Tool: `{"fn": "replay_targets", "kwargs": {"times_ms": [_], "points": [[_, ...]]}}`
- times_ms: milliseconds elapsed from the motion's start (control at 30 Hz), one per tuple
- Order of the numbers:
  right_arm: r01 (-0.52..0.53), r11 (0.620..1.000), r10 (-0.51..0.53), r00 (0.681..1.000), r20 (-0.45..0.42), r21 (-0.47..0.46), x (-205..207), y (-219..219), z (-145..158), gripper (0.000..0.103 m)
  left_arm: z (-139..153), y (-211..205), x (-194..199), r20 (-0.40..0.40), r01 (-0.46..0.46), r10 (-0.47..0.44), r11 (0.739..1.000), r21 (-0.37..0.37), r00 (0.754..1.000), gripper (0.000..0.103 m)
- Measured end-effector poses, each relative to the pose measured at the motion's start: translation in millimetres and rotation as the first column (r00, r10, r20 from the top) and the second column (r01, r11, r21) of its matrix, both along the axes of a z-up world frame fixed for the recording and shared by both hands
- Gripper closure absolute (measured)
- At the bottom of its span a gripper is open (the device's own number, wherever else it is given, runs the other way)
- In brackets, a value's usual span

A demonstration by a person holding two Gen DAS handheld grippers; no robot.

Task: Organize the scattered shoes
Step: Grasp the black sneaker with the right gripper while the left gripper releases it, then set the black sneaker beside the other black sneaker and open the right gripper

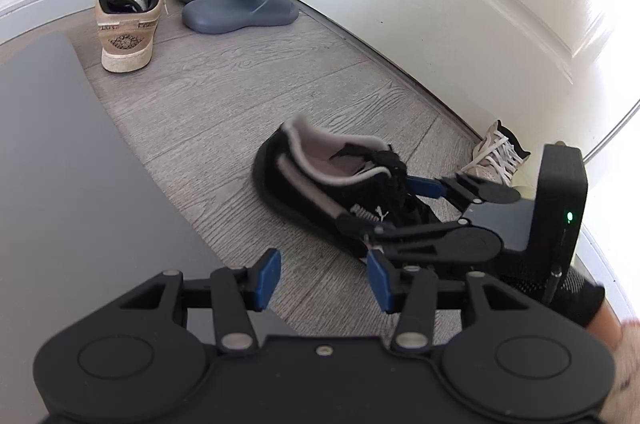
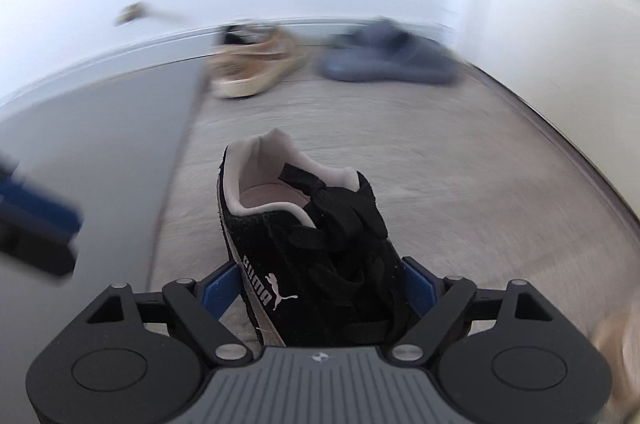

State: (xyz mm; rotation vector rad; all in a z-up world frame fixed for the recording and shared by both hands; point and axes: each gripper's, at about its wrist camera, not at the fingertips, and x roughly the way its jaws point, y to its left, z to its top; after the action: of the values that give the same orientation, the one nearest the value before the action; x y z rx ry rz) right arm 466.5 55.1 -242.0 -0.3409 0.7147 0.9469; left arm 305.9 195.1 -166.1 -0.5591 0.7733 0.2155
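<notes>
Right tongs (image 2: 320,290) clamp the black sneaker (image 2: 316,248) near its toe; left tongs (image 1: 324,274) gape empty. The heavy heel may swing it loose.

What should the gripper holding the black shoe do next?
Probably carry the black shoe toward the wall, beside the tan shoe and grey slippers lined up there. The right gripper is shut on it, and the left gripper is open and holds nothing.
</notes>
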Motion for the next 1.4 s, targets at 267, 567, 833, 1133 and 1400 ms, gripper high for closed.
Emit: {"fn": "replay_targets", "kwargs": {"times_ms": [267, 567, 833, 1133, 1400], "points": [[-0.044, 0.998, 0.047, 0.993, 0.104, -0.035, -14.5, -21.9, 5.0, 0.017, -0.2, 2.6, -1.0, 0.007, -0.003, 0.003, 1.0, -0.004, 1.0, 0.054], [-0.238, 0.971, 0.236, 0.971, 0.043, 0.036, 22.3, -21.4, -5.2, 0.016, -1.4, 2.3, 1.8, 0.006, -0.011, 0.011, 0.999, -0.036, 1.0, 0.054], [0.229, 0.965, -0.229, 0.973, -0.02, 0.126, 6.2, -42.6, -4.4, 0.029, 1.5, 5.5, 2.9, 0.009, -0.009, 0.01, 1.0, -0.027, 1.0, 0.054], [0.736, 0.669, -0.729, 0.677, -0.102, 0.102, -38.4, -117.2, -3.7, 0.028, -6.5, 7.3, -1.9, 0.009, -0.021, 0.022, 0.999, -0.049, 1.0, 0.054], [0.886, 0.456, -0.885, 0.461, -0.06, 0.08, -59.7, -167.6, -10.1, 0.028, -8.5, 4.8, 1.2, 0.012, -0.01, 0.01, 0.998, -0.054, 1.0, 0.054]]}}
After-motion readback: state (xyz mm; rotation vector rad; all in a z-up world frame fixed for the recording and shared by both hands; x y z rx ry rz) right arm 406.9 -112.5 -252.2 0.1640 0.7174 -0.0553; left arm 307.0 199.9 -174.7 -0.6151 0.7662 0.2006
